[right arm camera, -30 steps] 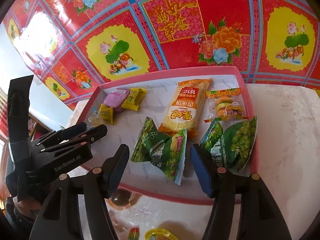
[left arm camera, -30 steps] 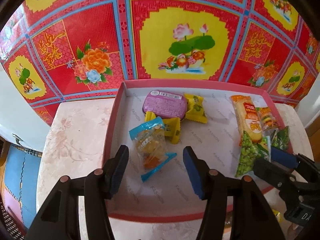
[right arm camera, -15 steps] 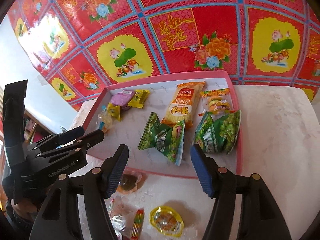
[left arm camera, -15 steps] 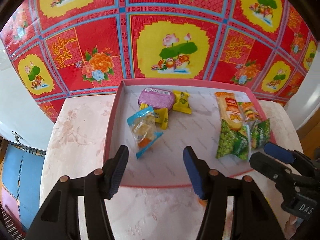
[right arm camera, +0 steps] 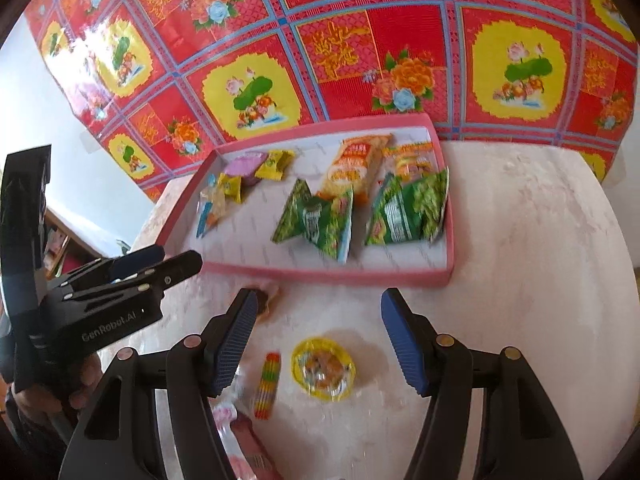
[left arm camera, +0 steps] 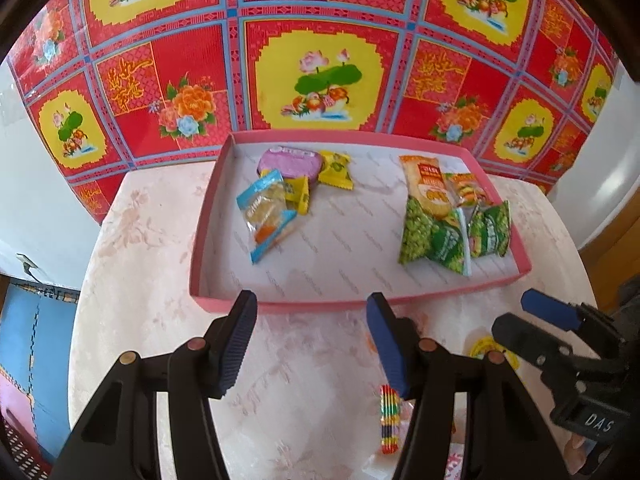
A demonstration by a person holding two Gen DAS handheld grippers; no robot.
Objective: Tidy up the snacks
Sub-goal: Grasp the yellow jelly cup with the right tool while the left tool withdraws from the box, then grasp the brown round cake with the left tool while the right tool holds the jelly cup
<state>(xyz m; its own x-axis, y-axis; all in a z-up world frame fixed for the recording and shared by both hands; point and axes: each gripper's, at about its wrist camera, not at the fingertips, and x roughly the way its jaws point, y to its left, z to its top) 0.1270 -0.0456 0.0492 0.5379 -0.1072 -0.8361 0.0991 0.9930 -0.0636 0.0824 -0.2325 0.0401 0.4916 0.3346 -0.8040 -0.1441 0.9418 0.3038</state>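
Both grippers hang over the near part of the pale marbled table [right arm camera: 520, 240], pulled clear of the pink-rimmed tray [left arm camera: 320, 305], and neither carries anything: the left gripper [left arm camera: 312, 344] has its blue pads parted to a moderate gap with only bare tabletop between them, and the right gripper [right arm camera: 316, 340] stands somewhat wider, also empty. The tray sits at the far side of the table against the red floral cloth, already sorted in two clusters: on its left a purple tin [left arm camera: 290, 162], yellow candies [left arm camera: 336, 166] and a blue-edged clear packet [left arm camera: 266, 214]; on its right an orange cracker pack [left arm camera: 426, 188] and green pea bags [left arm camera: 434, 236]. Loose snacks remain on the table near the person: a round yellow-rimmed jelly cup [right arm camera: 323, 368] lies almost directly between the right gripper's fingers, a rainbow-striped candy roll [right arm camera: 267, 384] just to its left, and a pink wrapper [right arm camera: 240, 440] nearest of all. The step in hand looks like the reach for the next item. The jelly cup seems the likeliest pick for the right gripper, which would need to drop lower, straddle the cup's rim and close gently, since the thin foil lid could crumple or slip.
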